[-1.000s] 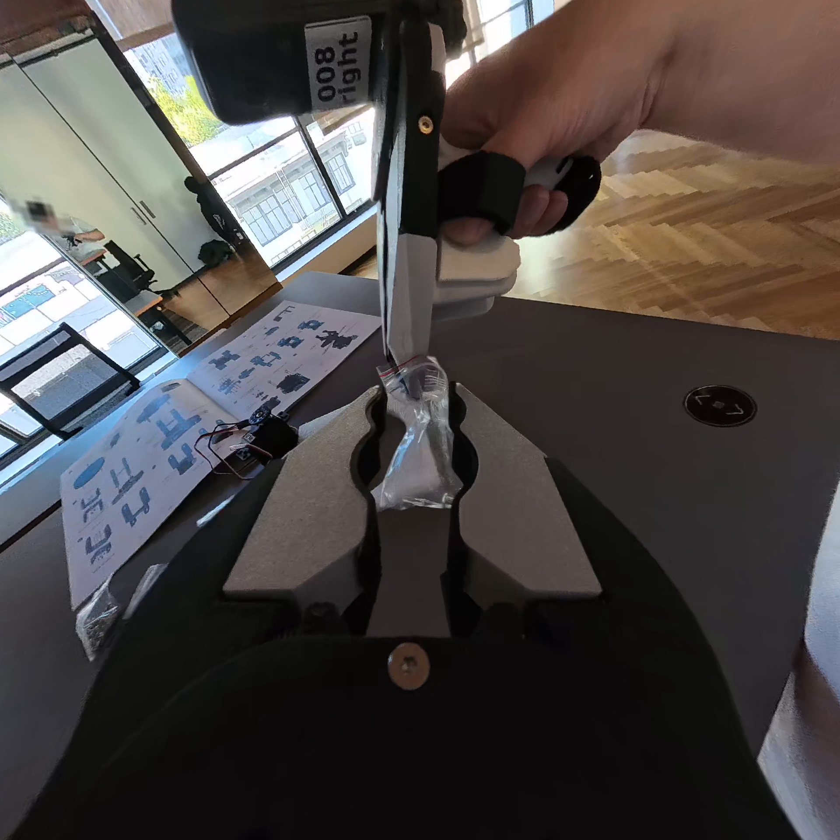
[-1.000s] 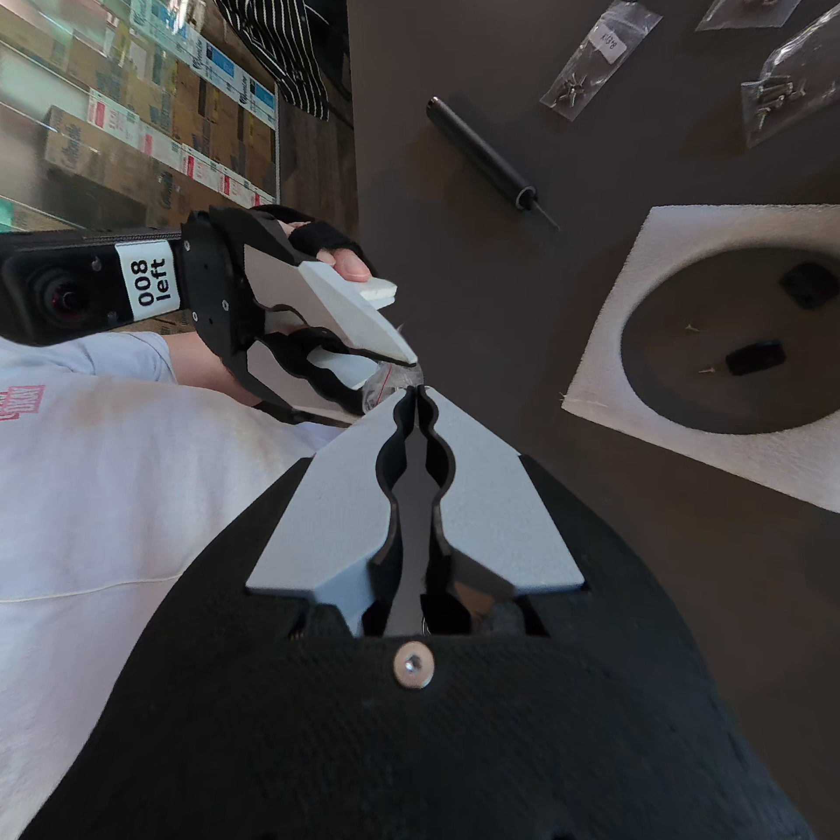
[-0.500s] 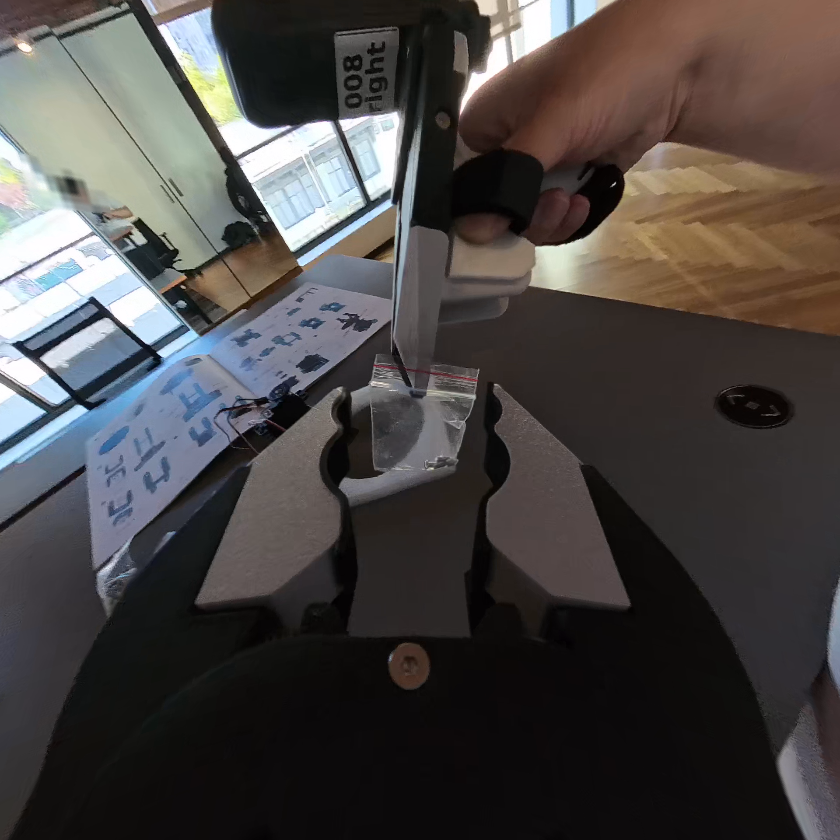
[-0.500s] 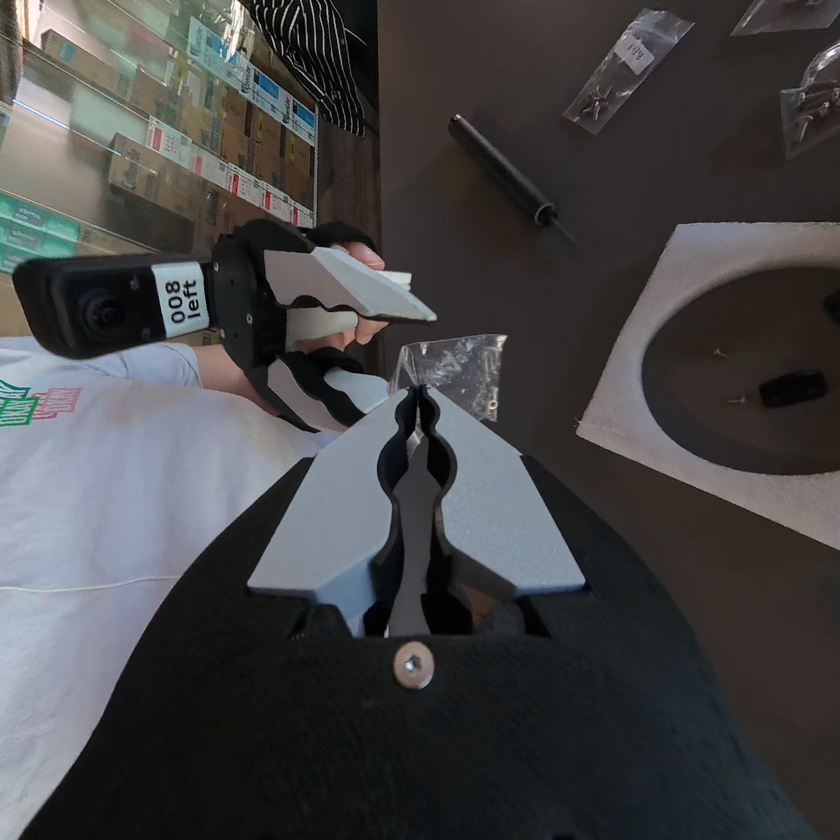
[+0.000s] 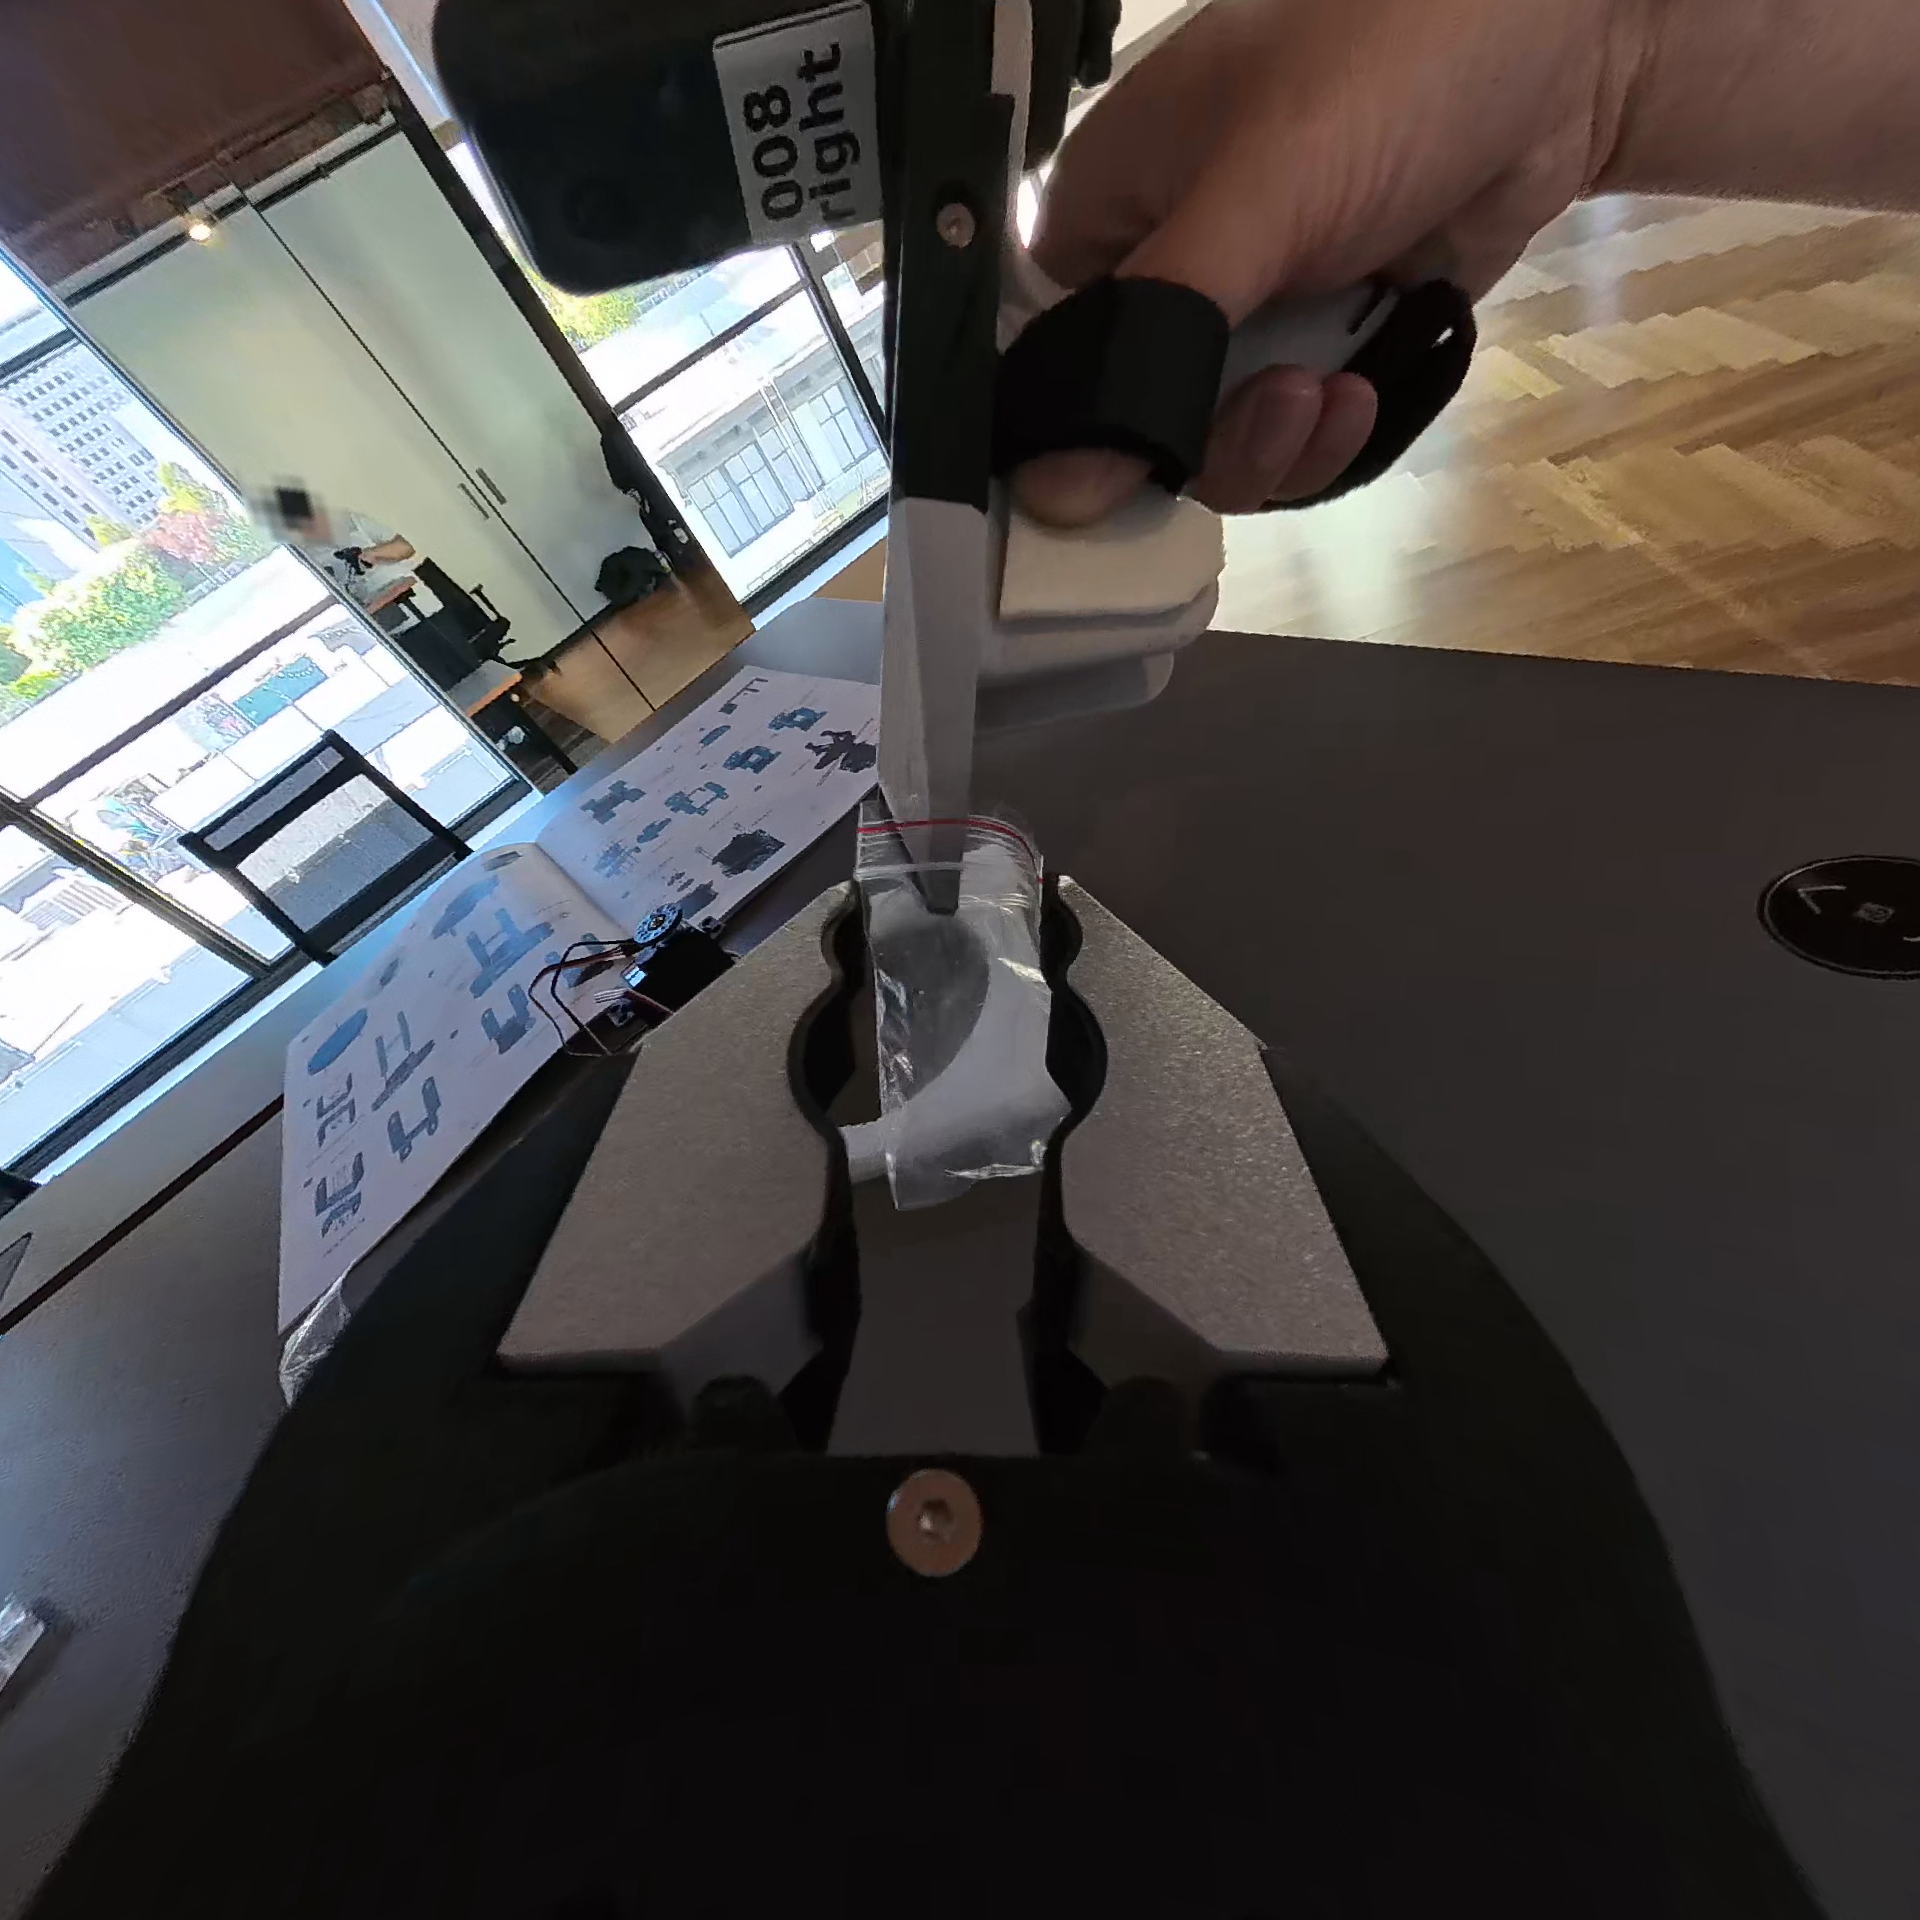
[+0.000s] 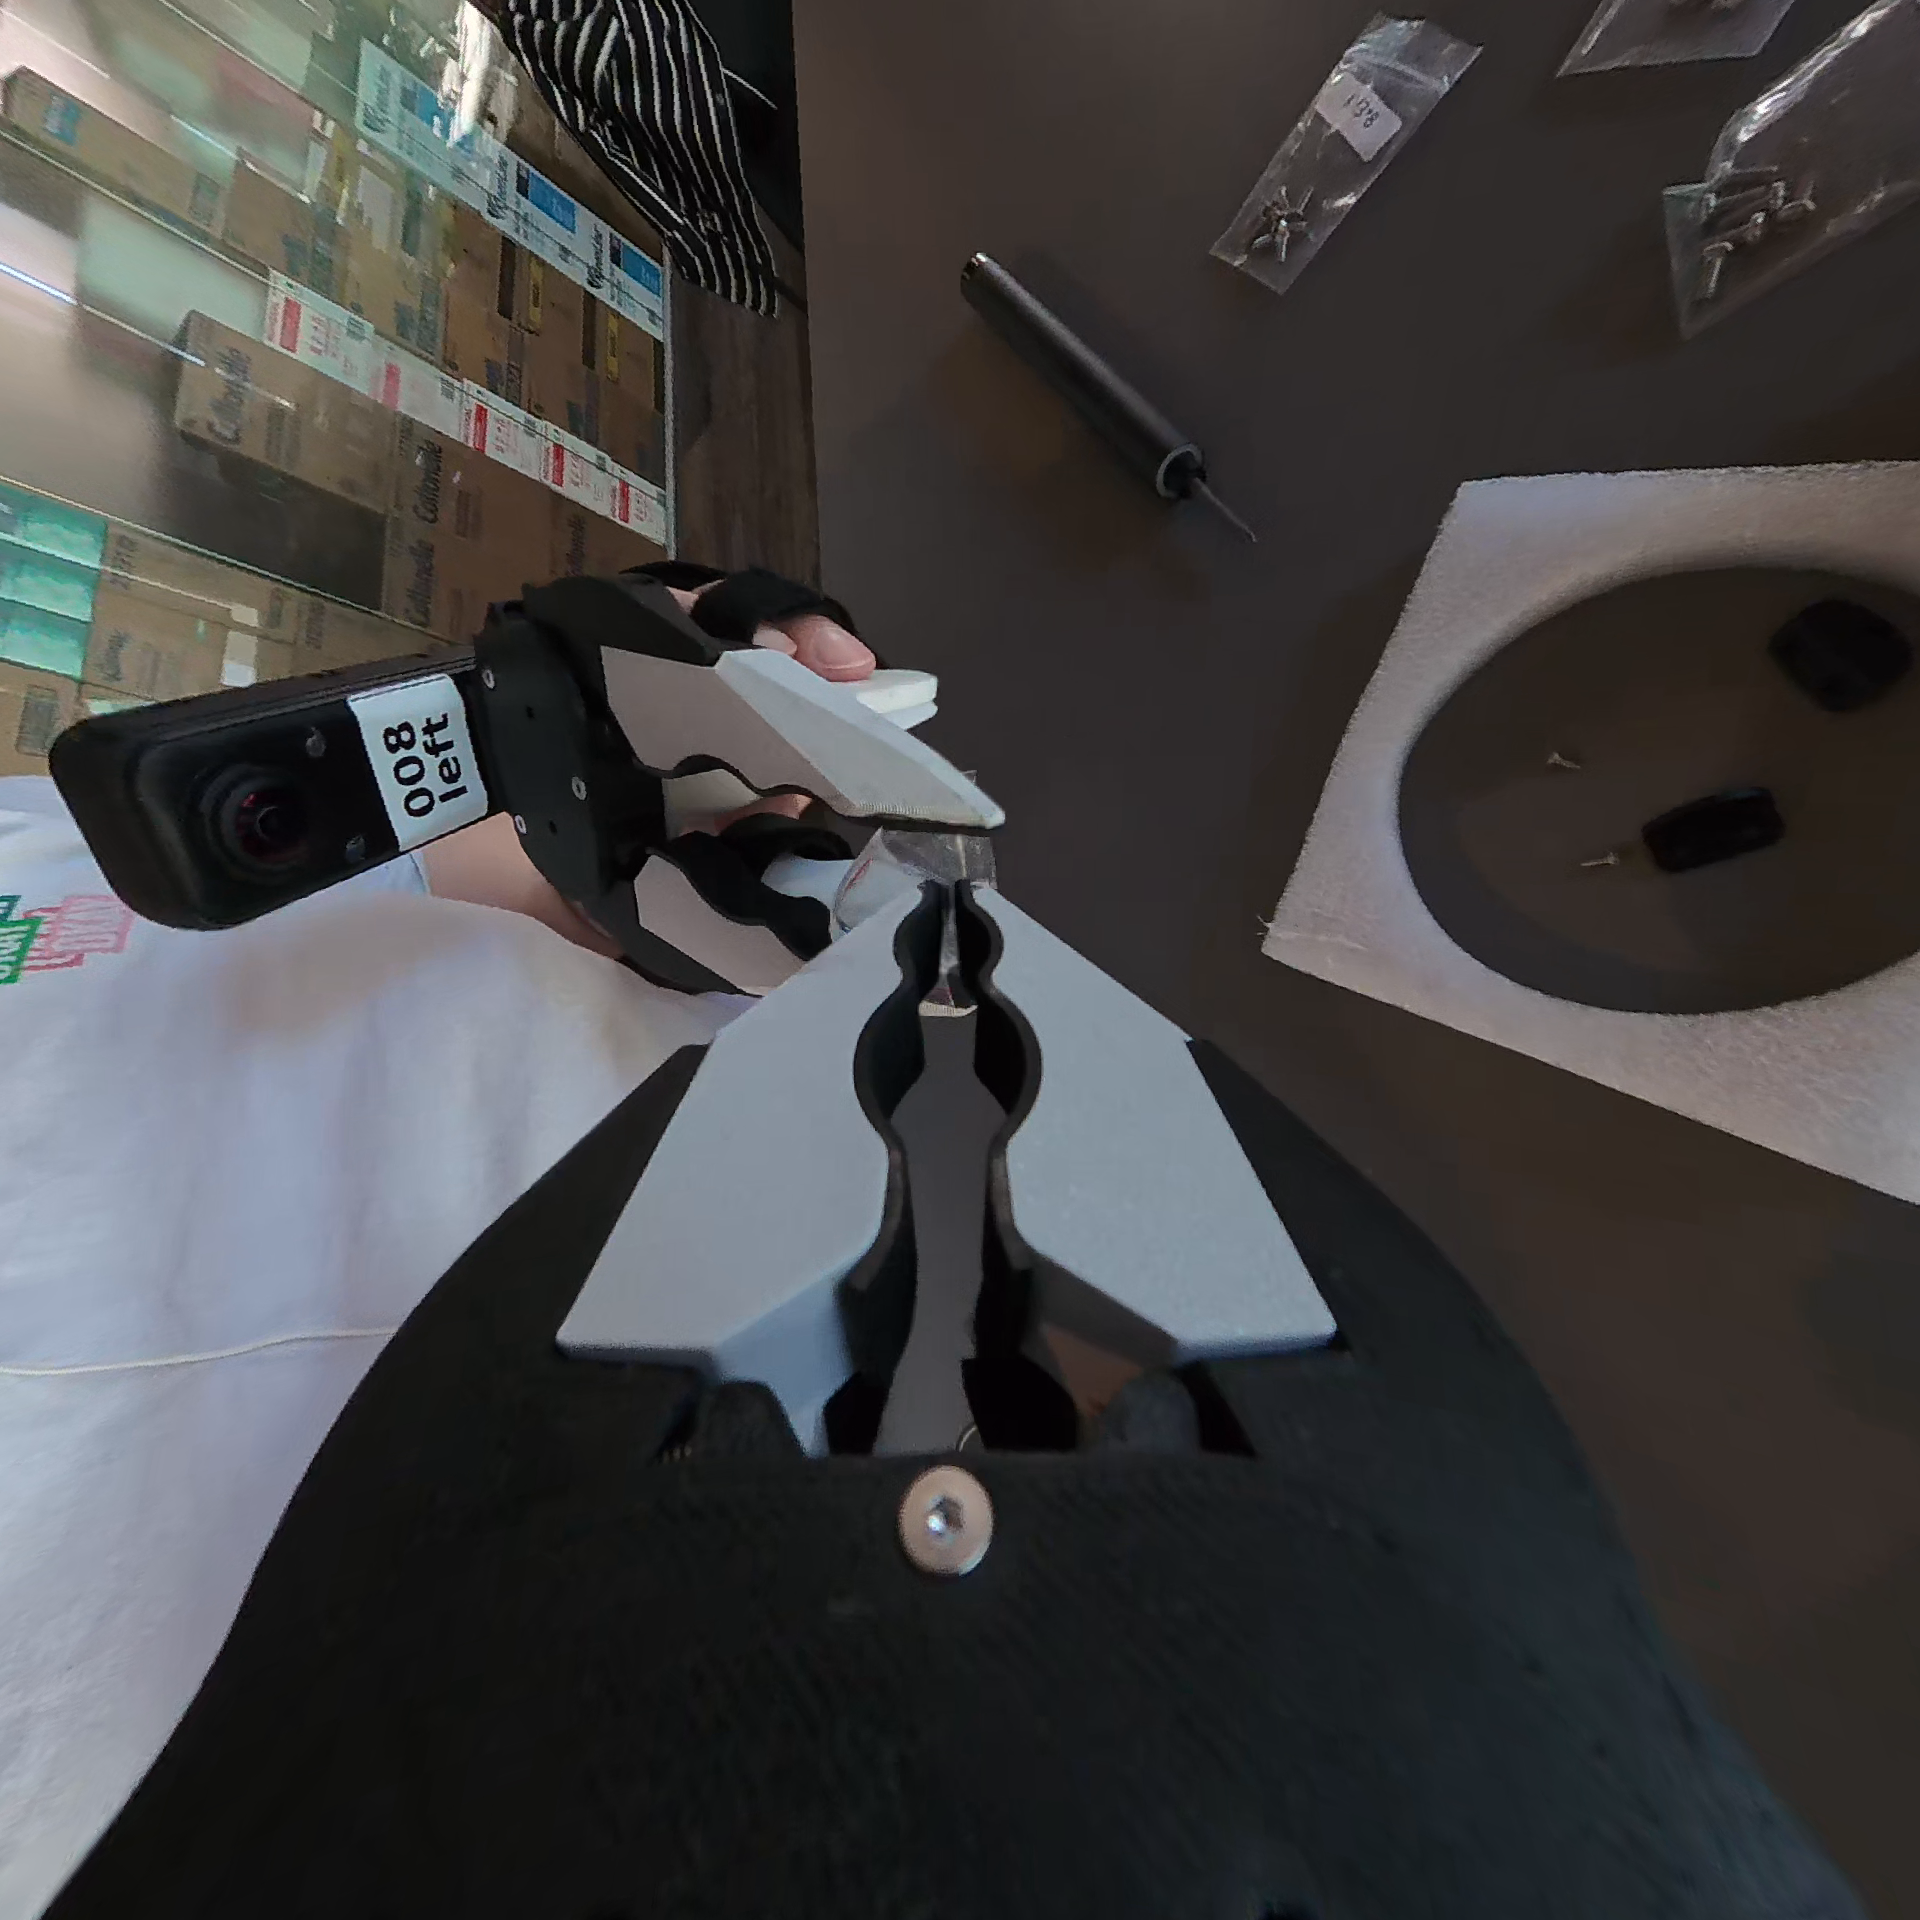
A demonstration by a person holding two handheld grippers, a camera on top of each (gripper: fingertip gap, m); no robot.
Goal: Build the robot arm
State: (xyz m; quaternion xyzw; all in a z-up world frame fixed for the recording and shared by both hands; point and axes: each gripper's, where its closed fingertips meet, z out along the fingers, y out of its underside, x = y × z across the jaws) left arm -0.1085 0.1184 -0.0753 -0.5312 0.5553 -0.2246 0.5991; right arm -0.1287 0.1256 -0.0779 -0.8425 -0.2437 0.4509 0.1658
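A small clear plastic zip bag with a red line near its top hangs between both grippers above the dark table. My right gripper is shut on the bag's top edge. It comes down from above in the left wrist view. My left gripper has its fingers pressed against the bag's two sides, so the bag bows between them. In the right wrist view the bag sits under the left gripper's upper finger. The lower finger's tip is hidden.
An open instruction booklet and a black servo with wires lie to the left. A white foam tray holds small black parts. A black screwdriver and bags of screws lie farther off. Only a small space, under 4 cm, lies between the two pairs of fingers.
The left gripper let go of the bag and opened wide, leaving it hanging flat from the right gripper. It has now closed in on the bag's sides again.
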